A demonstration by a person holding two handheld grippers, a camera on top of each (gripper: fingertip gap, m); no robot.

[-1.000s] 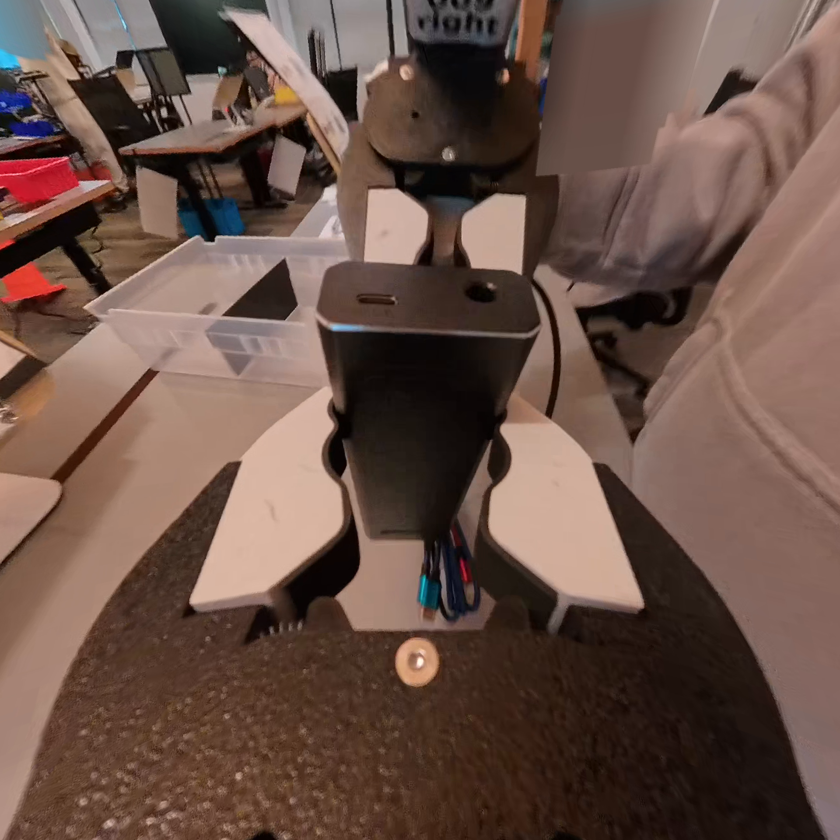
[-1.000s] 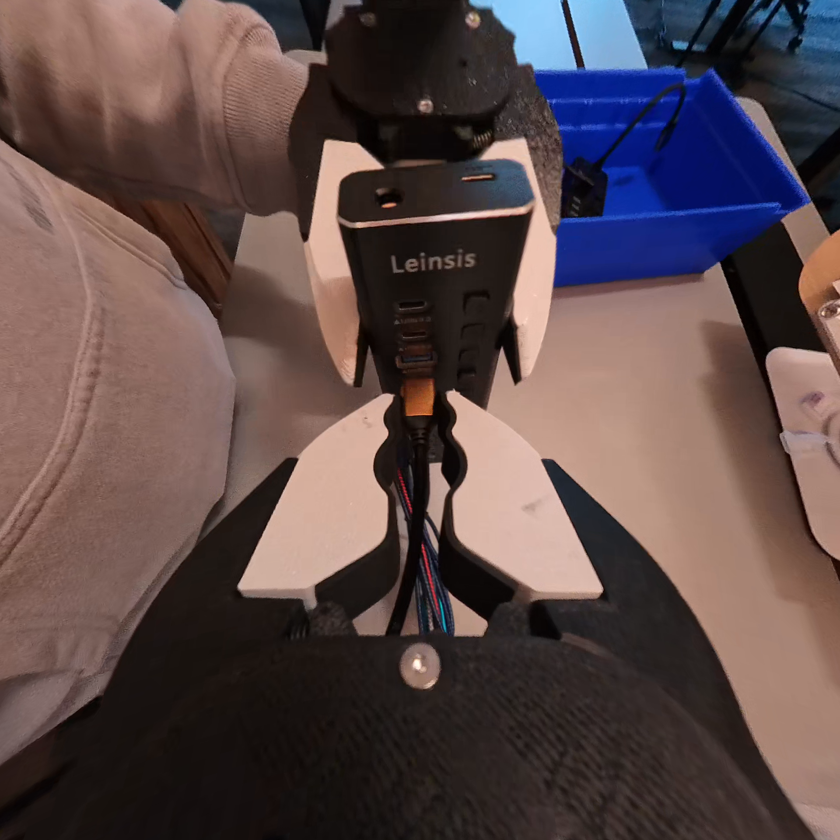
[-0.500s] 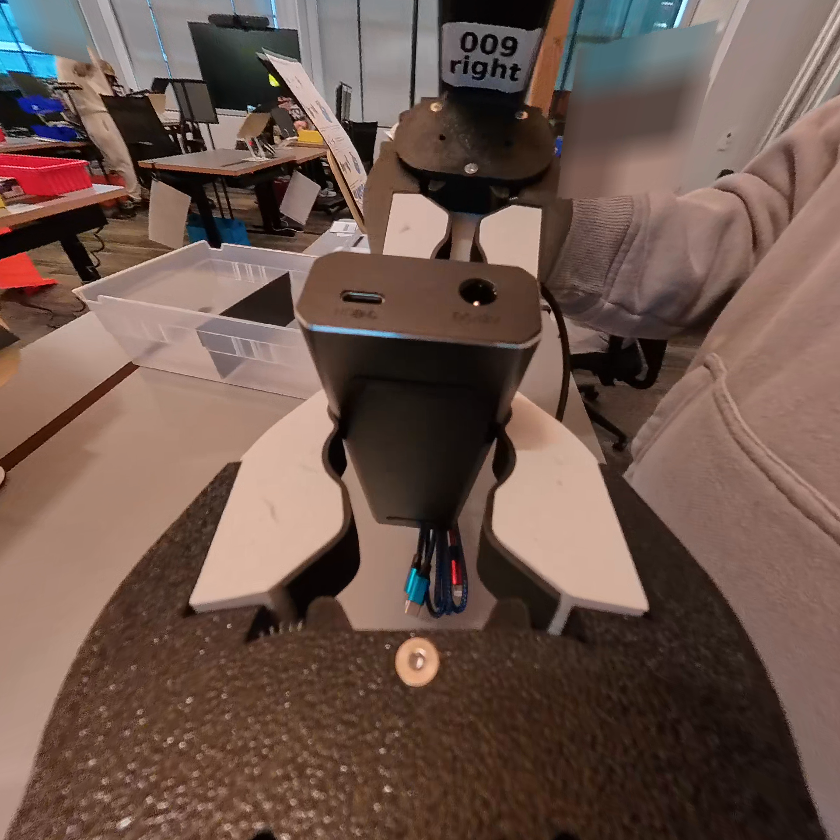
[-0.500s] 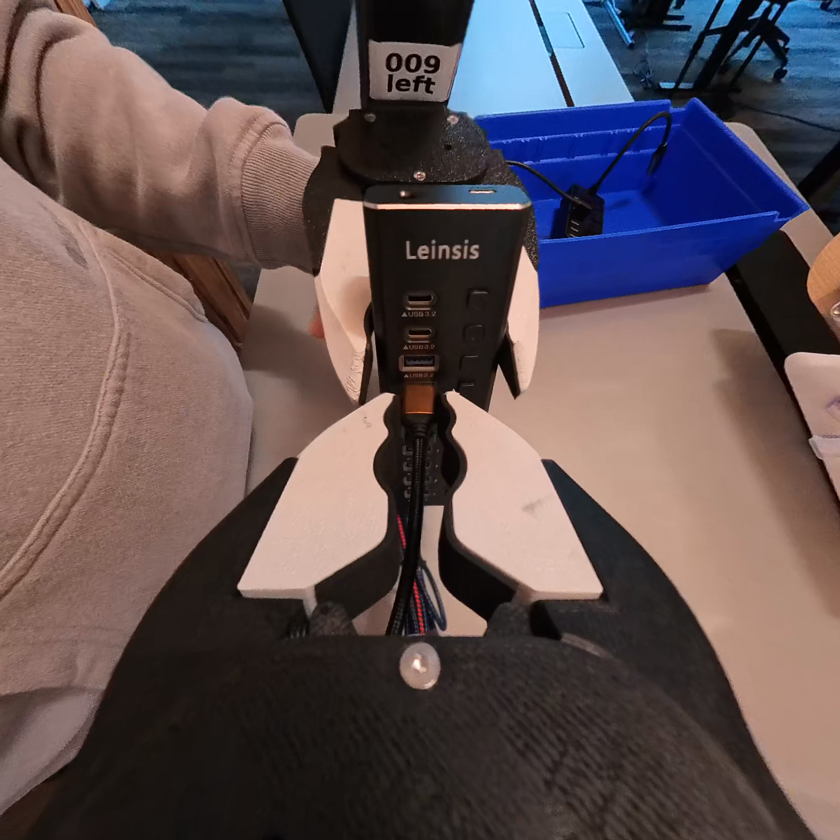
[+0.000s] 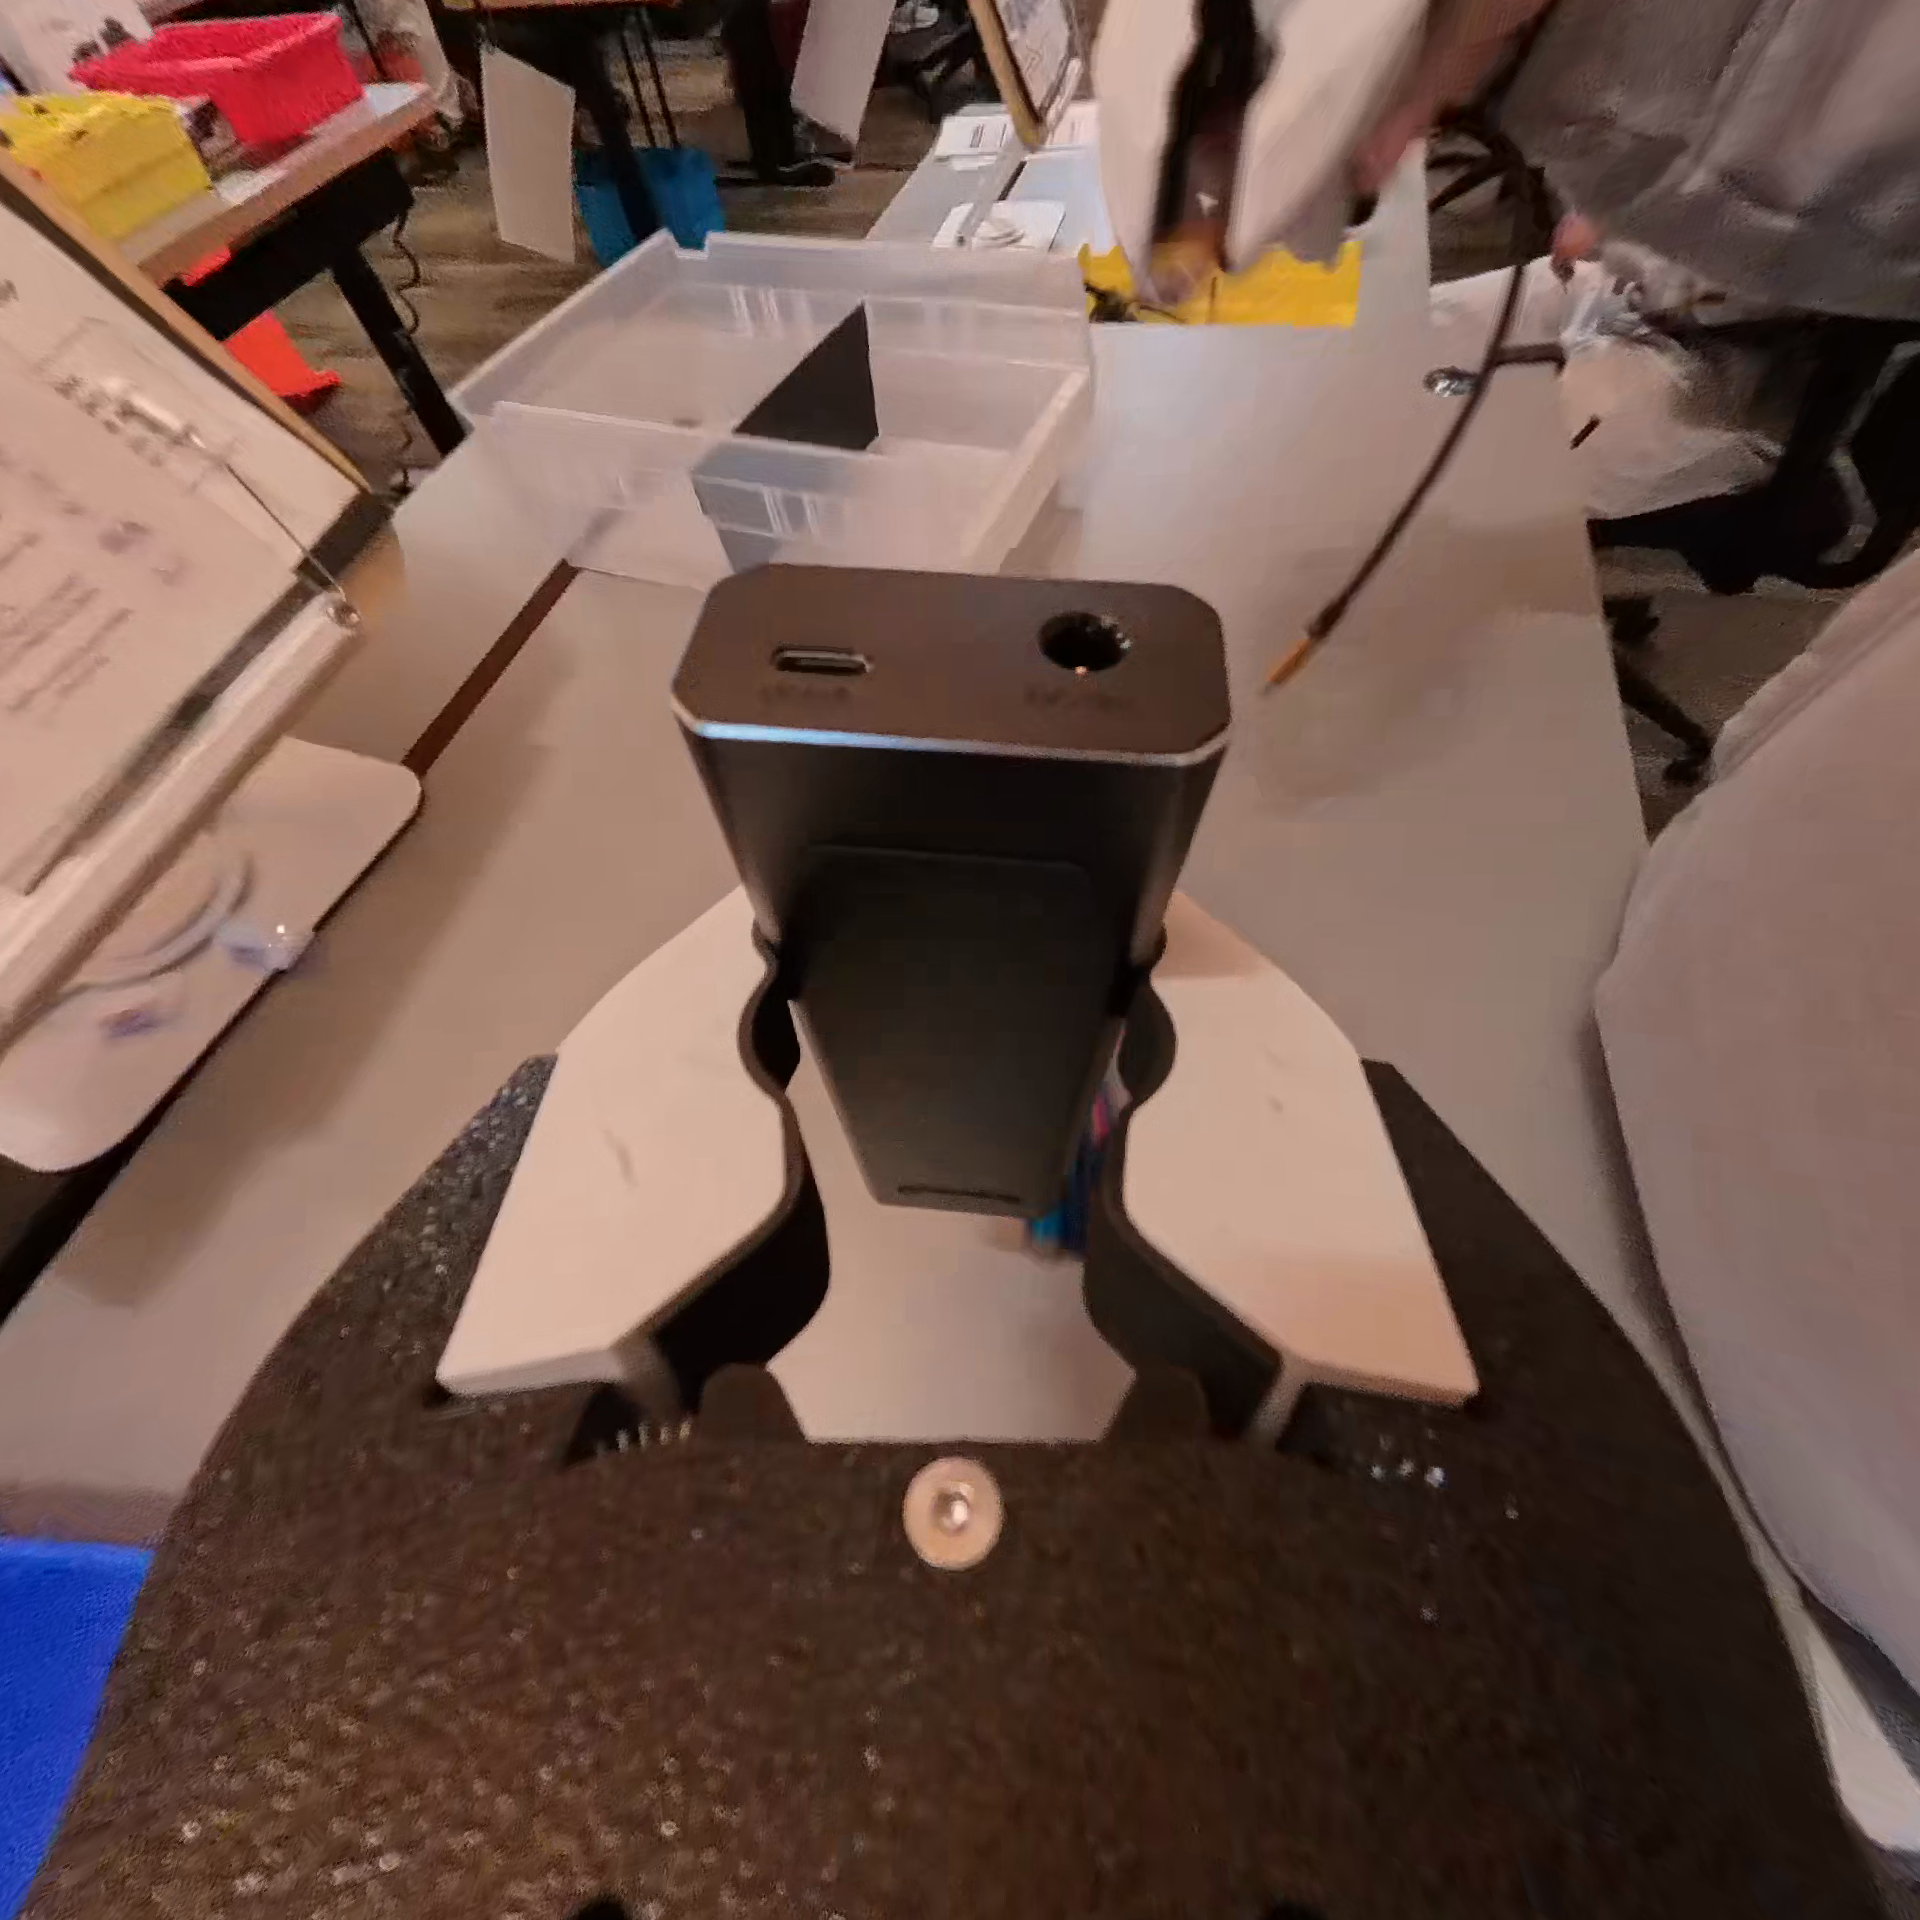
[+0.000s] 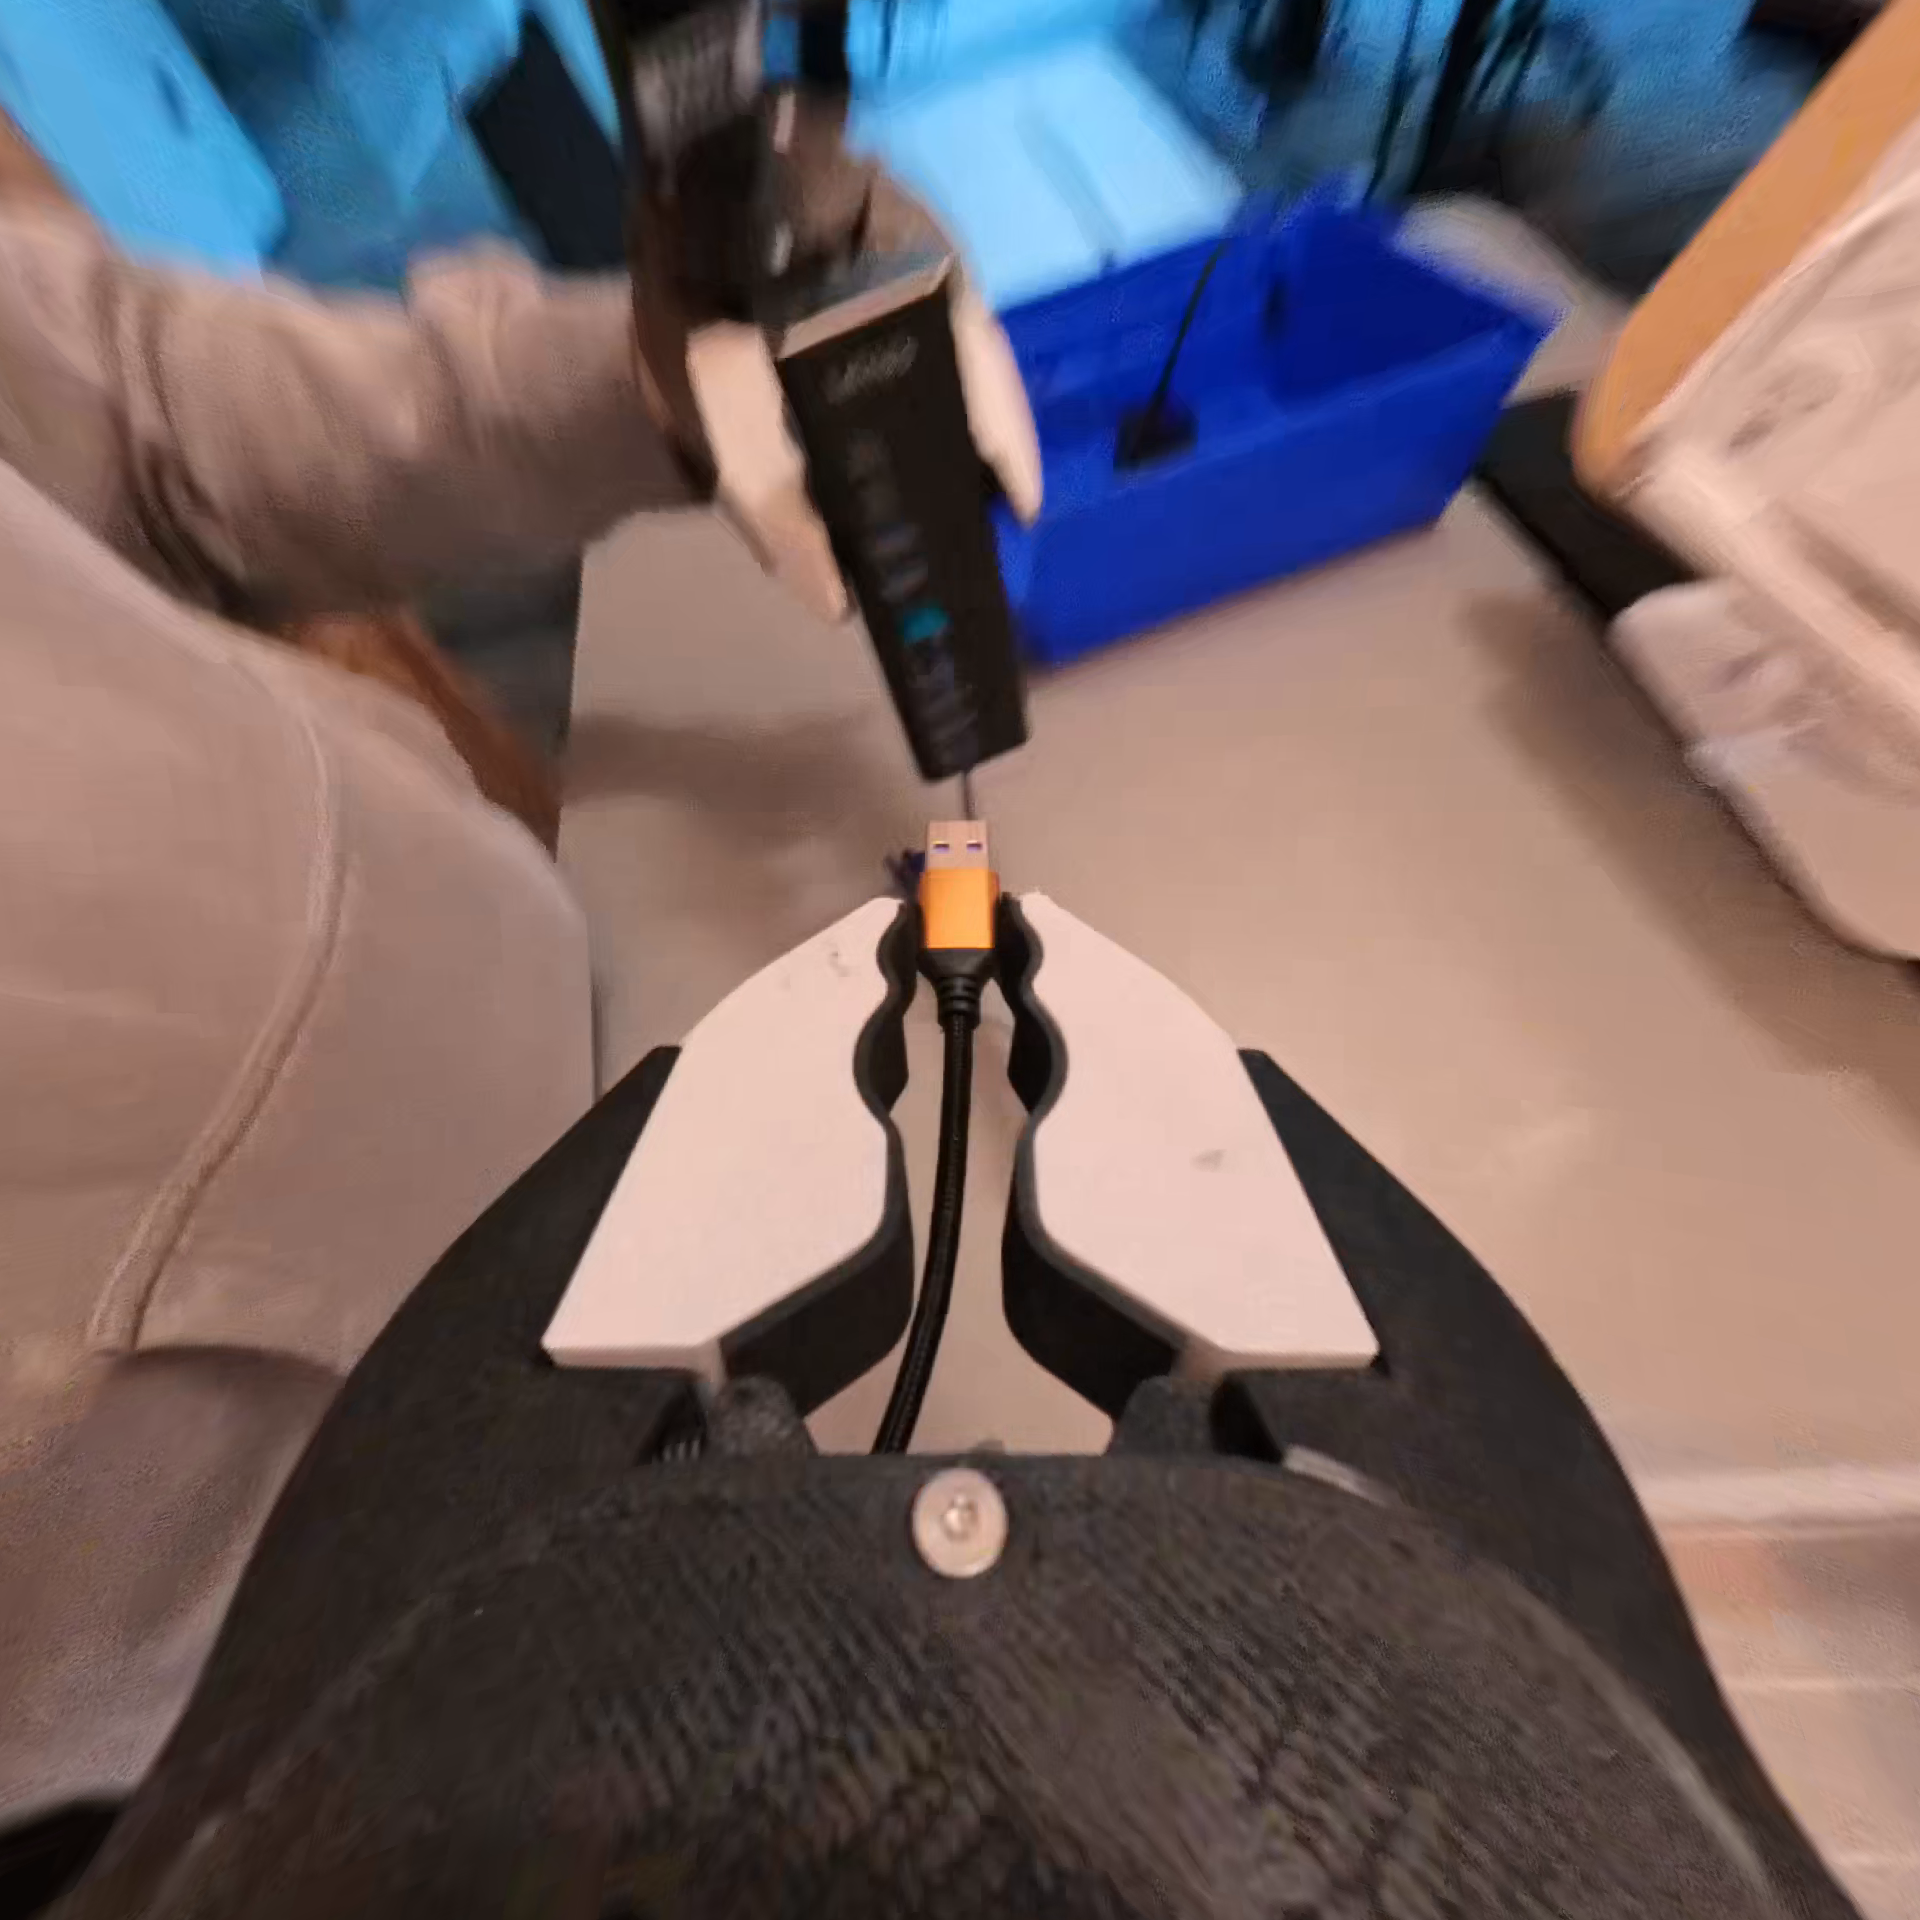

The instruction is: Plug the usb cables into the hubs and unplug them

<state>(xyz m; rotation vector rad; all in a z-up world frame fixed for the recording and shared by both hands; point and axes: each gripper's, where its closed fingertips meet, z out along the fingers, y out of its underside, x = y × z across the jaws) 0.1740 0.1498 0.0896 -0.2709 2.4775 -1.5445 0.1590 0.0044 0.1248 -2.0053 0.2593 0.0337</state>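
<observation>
**Plug out of the hub, claws drawn apart**

Since the last frame my right claw [image 6: 958, 909] has pulled the orange USB plug [image 6: 958, 902] clear of the hub [image 5: 951, 883]; half a second ago it sat in a port, and now its metal tip hangs just below the hub's lower end, not touching.

Going left to right in the left wrist view: a blue bin [image 5: 57, 1704] shows at the lower left corner, its contents hidden here. In the right wrist view the same blue bin [image 6: 1351, 436] holds a small black device with a cable. Farther along, a clear plastic tray [image 5: 790, 416] with a black divider stands beyond the hub.

The grey bench [image 5: 1382, 831] carries everything; other tables and a red crate [image 5: 223, 78] fill the room behind.

My left claw [image 5: 951, 951] is closed narrowly on the hub's sides, holding it upright above the bench. My right claw is pinched tight on the orange plug, the black braided cable [image 6: 940, 1195] running back between its fingers. Much of the right view is motion-blurred.
</observation>
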